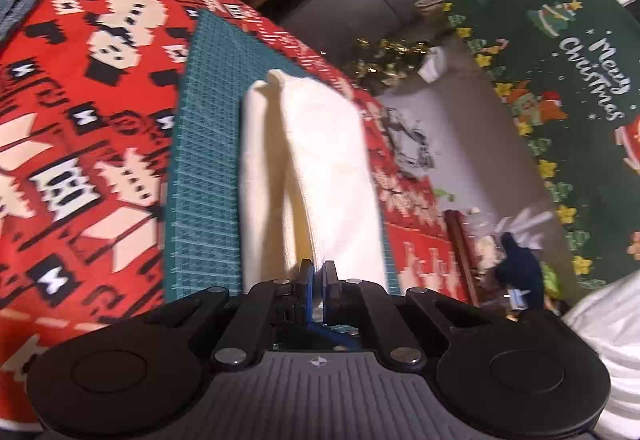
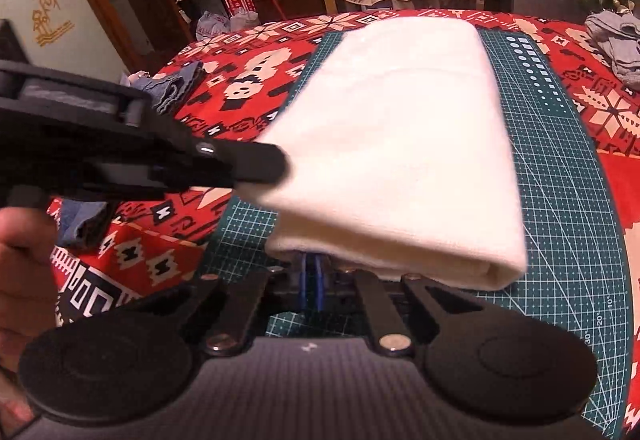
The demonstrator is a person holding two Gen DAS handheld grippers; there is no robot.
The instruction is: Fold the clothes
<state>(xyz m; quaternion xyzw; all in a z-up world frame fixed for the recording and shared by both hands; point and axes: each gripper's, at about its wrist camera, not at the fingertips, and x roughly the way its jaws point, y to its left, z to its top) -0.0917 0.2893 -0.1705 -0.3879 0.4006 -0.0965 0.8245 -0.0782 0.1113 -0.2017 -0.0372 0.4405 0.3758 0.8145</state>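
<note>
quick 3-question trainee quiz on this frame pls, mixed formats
1. True or false: the left gripper is shut on the white cloth.
2. What lies directly under the cloth? A) green cutting mat B) bare wood C) denim
3. Fill in: the tablecloth is mainly ____ in colour.

Key: 1 true; 2 A; 3 red. The right gripper also looks shut on the cloth's near edge.

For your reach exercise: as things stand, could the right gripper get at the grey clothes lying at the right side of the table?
Probably not yet. The right gripper is shut on the white cloth, so it would have to let go first. Otherwise nothing seems to stand between it and the grey clothes, only the green mat and red tablecloth.
</note>
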